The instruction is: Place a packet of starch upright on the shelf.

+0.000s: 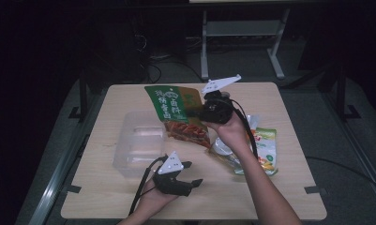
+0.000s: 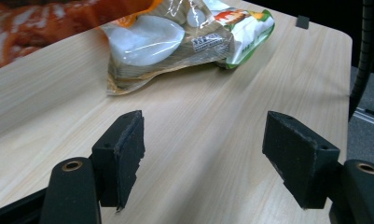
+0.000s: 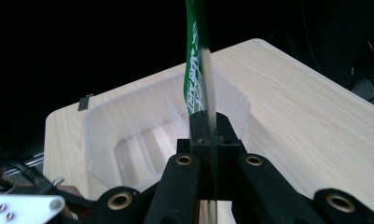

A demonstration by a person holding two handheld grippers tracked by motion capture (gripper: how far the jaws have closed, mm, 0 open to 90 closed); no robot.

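The right claw (image 1: 205,111), clamped on one edge of the green snack bag (image 1: 178,115) above the clear bin (image 1: 138,143), could let it slip; the left claw (image 1: 189,174) stands apart.

A big wooden table (image 1: 129,197) fills the middle of the room. A clear plastic box (image 1: 139,143) sits on its left side, and little walls split it into parts inside. On the right side lies a pile of snack bags (image 1: 260,150), shiny and crinkly. One bag has green and orange on it, and one has round white shapes. Small dark clips (image 1: 315,190) stick to the table's edges. Behind the table stands a grey metal frame (image 1: 242,33) on the dark floor.
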